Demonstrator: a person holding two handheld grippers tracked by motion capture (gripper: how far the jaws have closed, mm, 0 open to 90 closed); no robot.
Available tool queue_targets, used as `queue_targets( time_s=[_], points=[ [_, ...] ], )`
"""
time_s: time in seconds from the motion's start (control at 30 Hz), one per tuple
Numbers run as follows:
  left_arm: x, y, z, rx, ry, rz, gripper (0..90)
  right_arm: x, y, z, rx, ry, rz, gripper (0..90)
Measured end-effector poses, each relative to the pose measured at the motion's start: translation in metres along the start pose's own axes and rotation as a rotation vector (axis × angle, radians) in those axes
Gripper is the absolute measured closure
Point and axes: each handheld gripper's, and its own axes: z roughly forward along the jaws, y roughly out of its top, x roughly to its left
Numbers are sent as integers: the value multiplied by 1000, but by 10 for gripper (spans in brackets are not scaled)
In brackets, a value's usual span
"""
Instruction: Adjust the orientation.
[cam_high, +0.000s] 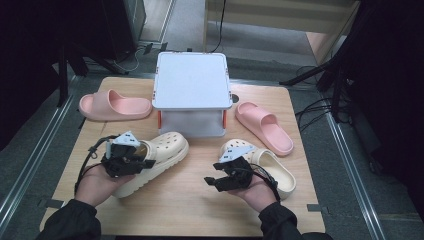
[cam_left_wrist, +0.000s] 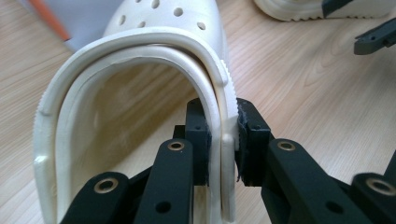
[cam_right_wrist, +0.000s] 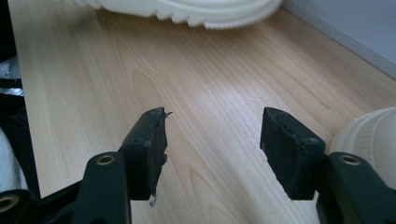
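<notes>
Two cream perforated clogs lie on the wooden table (cam_high: 175, 205). My left gripper (cam_high: 145, 162) is shut on the left clog (cam_high: 160, 155). In the left gripper view the jaws (cam_left_wrist: 223, 140) pinch the clog's (cam_left_wrist: 140, 51) heel rim and folded strap. My right gripper (cam_high: 210, 181) hovers open over bare wood just left of the right clog (cam_high: 272, 167). In the right gripper view its jaws (cam_right_wrist: 212, 135) stand wide apart with nothing between them. The right clog (cam_right_wrist: 369, 135) lies at that view's right edge, and the left clog's sole (cam_right_wrist: 196, 11) runs across the top.
A white lidded bin (cam_high: 191, 92) stands at the back middle of the table. One pink slide (cam_high: 115, 106) lies to its left and another (cam_high: 264, 127) to its right. Dark stands and cables surround the table.
</notes>
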Motion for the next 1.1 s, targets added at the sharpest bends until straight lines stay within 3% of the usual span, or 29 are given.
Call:
queue_targets(
  time_s=[0.17,0.47,0.7,0.9,1.1],
  points=[
    [-12,10,19,28,-6,43,776,1,-3,-2,-10,-12,-1,436],
    [-25,18,43,37,-19,52,774,4,-6,0,-27,-35,-3,443],
    [-31,16,56,90,-47,93,767,8,-6,4,-48,-64,9,445],
    [-28,15,54,88,-76,82,735,8,-6,12,-72,-55,36,496],
    [-28,17,32,54,-102,77,710,3,-5,16,-63,-39,101,597]
  ],
)
